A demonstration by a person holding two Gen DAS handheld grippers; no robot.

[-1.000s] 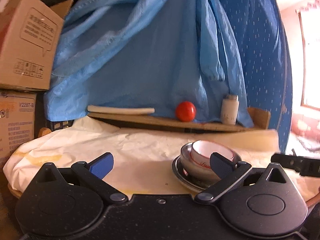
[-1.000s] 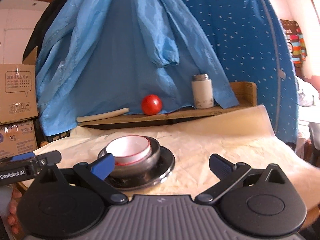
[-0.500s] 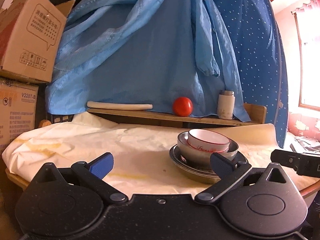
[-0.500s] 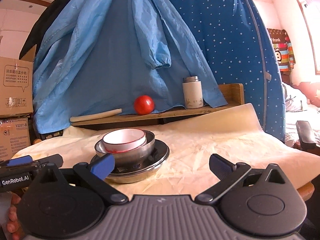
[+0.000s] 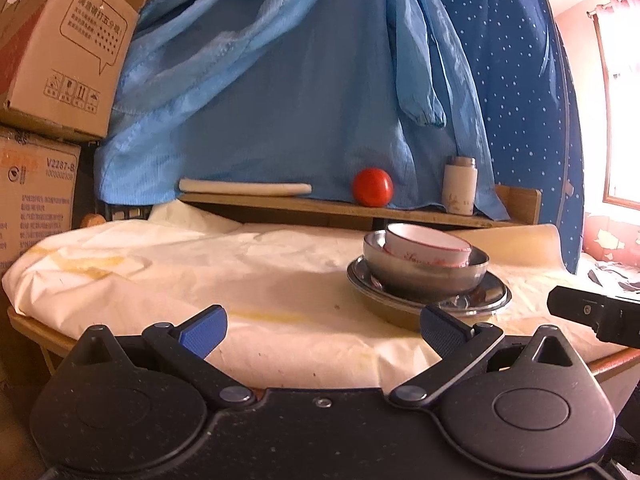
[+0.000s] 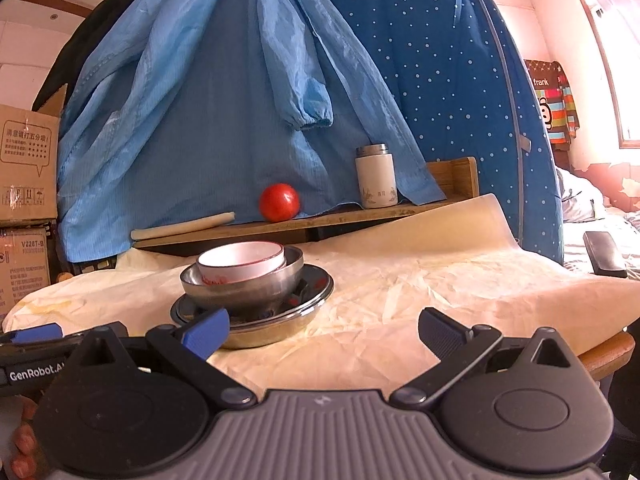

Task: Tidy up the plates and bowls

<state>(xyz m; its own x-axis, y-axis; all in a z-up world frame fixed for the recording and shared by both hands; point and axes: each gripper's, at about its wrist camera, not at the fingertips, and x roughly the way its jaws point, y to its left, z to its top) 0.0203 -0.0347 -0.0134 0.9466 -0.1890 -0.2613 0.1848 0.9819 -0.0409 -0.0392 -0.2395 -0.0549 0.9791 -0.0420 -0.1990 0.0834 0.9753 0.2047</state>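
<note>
Table: both grippers level at edge, fingers spread.

"V2287-B" printed on lower cardboard box, 9 o'clock. "GenRobot.AI" on left gripper body, 8 o'clock in right view. "frank" on striped garment, 2 o'clock. Upper box: Chinese print, illegible.

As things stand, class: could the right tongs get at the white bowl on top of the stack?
Probably yes. The right tongs are open and empty, and the white bowl sits uncovered atop the steel bowl, ahead and slightly left, with nothing between.
</note>
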